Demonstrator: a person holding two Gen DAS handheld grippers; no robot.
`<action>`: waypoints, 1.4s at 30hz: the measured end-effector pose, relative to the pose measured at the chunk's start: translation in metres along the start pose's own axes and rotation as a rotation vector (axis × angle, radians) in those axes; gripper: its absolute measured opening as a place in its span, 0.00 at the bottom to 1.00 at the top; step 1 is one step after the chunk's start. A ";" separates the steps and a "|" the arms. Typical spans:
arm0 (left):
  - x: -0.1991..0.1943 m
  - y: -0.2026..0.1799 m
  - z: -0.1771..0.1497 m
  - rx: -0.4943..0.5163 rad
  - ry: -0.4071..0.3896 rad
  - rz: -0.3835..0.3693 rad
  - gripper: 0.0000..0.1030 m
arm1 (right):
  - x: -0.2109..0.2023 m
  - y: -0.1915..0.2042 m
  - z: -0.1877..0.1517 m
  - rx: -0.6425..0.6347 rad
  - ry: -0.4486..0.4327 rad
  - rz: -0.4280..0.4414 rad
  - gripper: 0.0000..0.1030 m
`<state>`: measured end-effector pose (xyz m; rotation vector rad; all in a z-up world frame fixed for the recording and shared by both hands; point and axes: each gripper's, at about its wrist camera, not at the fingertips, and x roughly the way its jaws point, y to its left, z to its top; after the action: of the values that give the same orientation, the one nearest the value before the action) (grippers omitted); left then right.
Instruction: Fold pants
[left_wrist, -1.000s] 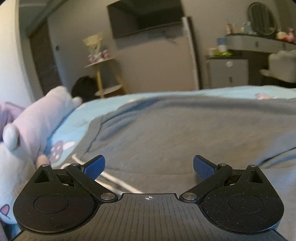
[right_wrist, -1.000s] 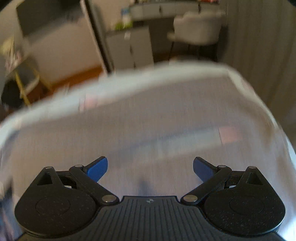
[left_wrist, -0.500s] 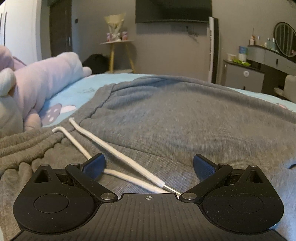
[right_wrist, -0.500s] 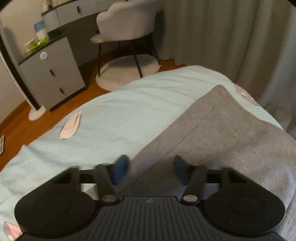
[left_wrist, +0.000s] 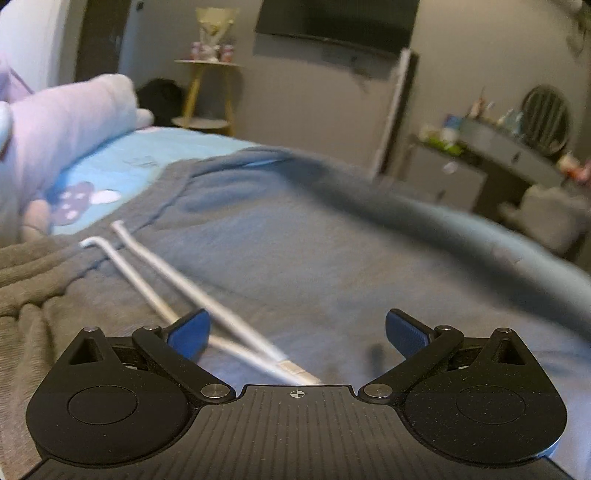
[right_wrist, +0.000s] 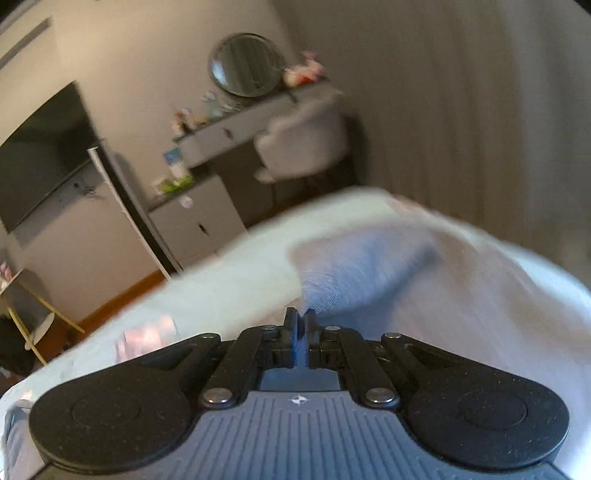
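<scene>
Grey sweatpants lie spread on the light blue bed sheet. Two white drawstrings run from the waistband toward my left gripper, which is open low over the waist area with one string passing by its left finger. In the right wrist view my right gripper is shut on the end of a grey pant leg, which is raised above the pale sheet. Both views are blurred by motion.
A lilac plush toy lies on the bed at the left. Beyond the bed stand a yellow side table, a wall TV, a grey drawer unit, a dresser with a round mirror and a white chair. Curtains hang at the right.
My right gripper has closed on the pant leg end and lifted it. A fold of grey fabric now rises at the right of the left view. My left gripper stays open.
</scene>
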<state>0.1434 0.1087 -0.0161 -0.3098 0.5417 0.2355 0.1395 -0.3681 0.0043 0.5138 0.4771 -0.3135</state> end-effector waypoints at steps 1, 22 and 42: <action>-0.005 -0.001 0.006 -0.022 -0.010 -0.028 1.00 | -0.007 -0.017 -0.018 0.033 0.042 -0.024 0.03; 0.144 0.011 0.088 -0.328 0.309 -0.187 0.90 | 0.088 0.014 0.008 -0.387 0.131 -0.138 0.17; -0.083 0.017 0.015 -0.014 0.265 -0.344 0.08 | -0.051 -0.147 0.031 0.075 -0.074 -0.177 0.03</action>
<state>0.0760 0.1185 0.0374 -0.4455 0.7372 -0.1373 0.0485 -0.4981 -0.0039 0.5317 0.4408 -0.5200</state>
